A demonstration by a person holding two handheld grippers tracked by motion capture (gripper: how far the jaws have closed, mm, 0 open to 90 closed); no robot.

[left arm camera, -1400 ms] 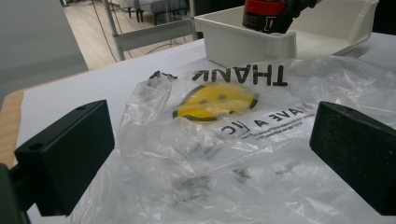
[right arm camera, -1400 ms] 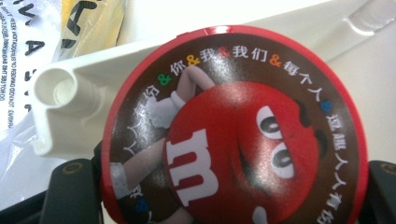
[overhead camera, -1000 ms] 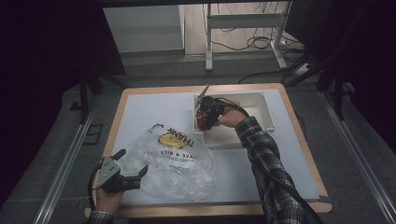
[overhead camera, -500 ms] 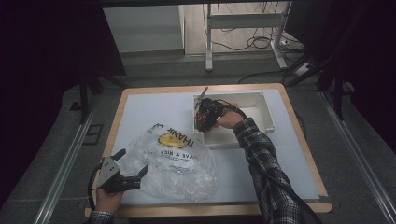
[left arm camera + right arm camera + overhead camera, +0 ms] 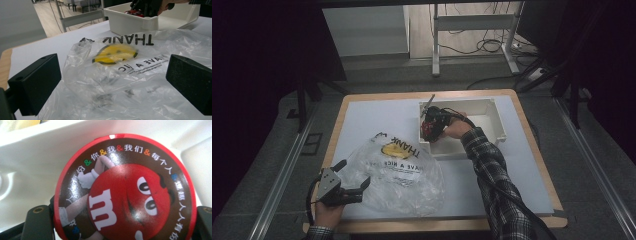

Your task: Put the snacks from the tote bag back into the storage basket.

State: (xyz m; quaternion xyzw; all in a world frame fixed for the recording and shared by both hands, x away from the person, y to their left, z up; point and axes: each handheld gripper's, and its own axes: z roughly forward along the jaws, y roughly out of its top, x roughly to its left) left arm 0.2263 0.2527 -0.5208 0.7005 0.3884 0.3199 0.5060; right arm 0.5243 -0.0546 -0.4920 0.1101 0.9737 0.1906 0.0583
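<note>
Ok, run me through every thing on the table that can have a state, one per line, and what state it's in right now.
Plastic bag: lying crumpled on the table, not gripped.
White bin: upright, open top.
Round candy tin: lid on, clamped in the right tongs inside the bin.
Left tongs: open, jaws either side of the bag's edge.

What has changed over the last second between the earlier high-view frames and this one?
Nothing visibly changed. The right gripper stays shut on the round red candy tin inside the white bin. The left gripper stays open at the near-left edge of the clear plastic bag, its fingers on either side of the bag's crumpled film without pinching it. Bag and bin lie where they were.
</note>
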